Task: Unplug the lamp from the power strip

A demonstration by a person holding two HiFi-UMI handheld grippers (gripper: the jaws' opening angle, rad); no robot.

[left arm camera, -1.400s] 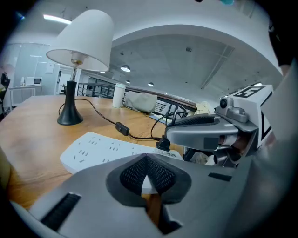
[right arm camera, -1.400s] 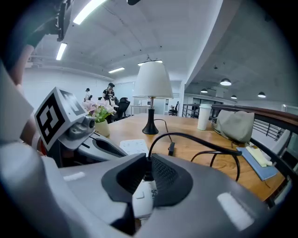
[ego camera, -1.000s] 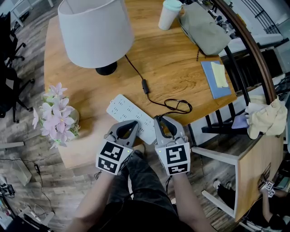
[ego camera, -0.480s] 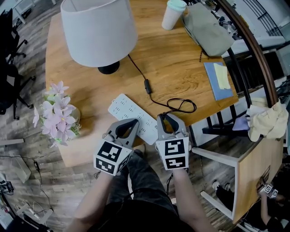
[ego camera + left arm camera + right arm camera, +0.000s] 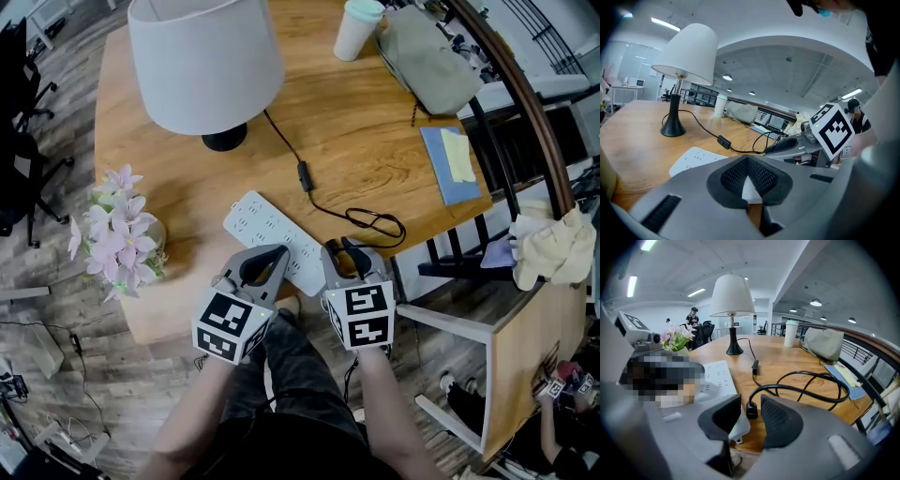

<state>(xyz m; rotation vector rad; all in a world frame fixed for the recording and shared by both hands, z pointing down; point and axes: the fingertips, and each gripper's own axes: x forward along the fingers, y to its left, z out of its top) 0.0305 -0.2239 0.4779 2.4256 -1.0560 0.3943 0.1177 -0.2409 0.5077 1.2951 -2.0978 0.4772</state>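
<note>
Wooden table [image 5: 375, 141] bears the lamp [image 5: 206, 61]; its plug [image 5: 751, 409] lies just beside the power strip [image 5: 267, 230], seemingly pulled free; right gripper [image 5: 342, 251] jaws have just been opening, plug loose between them; left gripper [image 5: 277, 253] closed at the strip; next, probably draw both clear

On your worktop [image 5: 375, 141], the lamp [image 5: 206, 66] stood far left, the cup [image 5: 359, 28] and bag [image 5: 431, 61] far right, the notebook [image 5: 452, 164] by the right edge. The flowers [image 5: 117, 234] sat at the near left edge, the strip [image 5: 267, 230] to their right, and the plug [image 5: 751, 411] lay just beside the strip's near right end.
</note>
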